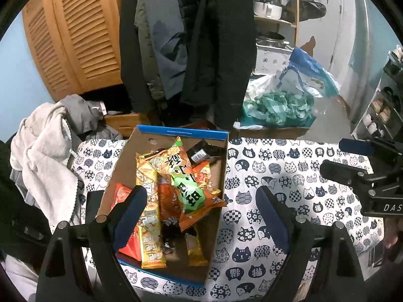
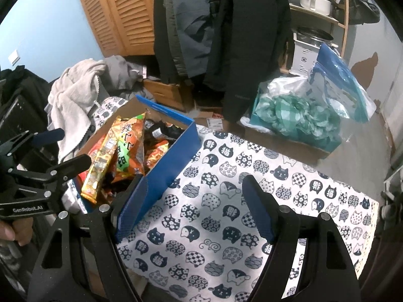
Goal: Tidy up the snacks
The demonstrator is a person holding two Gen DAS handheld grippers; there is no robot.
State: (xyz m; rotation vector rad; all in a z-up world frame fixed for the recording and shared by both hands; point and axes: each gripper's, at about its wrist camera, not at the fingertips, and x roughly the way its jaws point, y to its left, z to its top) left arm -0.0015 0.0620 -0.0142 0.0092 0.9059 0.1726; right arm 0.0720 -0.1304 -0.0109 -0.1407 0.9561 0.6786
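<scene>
On the bench [image 1: 289,176], under a cat-print cloth, sits an open blue-sided cardboard box [image 1: 183,132] holding the snack packets: an orange-and-green packet [image 1: 186,176] lies on top, a long yellow packet [image 1: 148,216] beside it, a red packet [image 1: 123,193] and a black packet [image 1: 201,153] lower down. All snacks seen lie inside the box; cloth beside it carries none.

Left gripper [image 1: 201,216]: spread wide, empty, poised above the box's near end. Right gripper [image 2: 194,209]: likewise spread and empty, over bare cloth just right of the box wall.

Risks (judgement): the packets overlap loosely, so a pinch on the top one could drag its neighbours or slip on glossy film. The box looks light; a sideways tug could slide it or ruck the cloth.

View differences: the left wrist view looks down into the box and shows packet layering. The right wrist view shows the box's blue outer wall [image 2: 173,158] and a hand [image 2: 12,231] on the left gripper's handle.
</scene>
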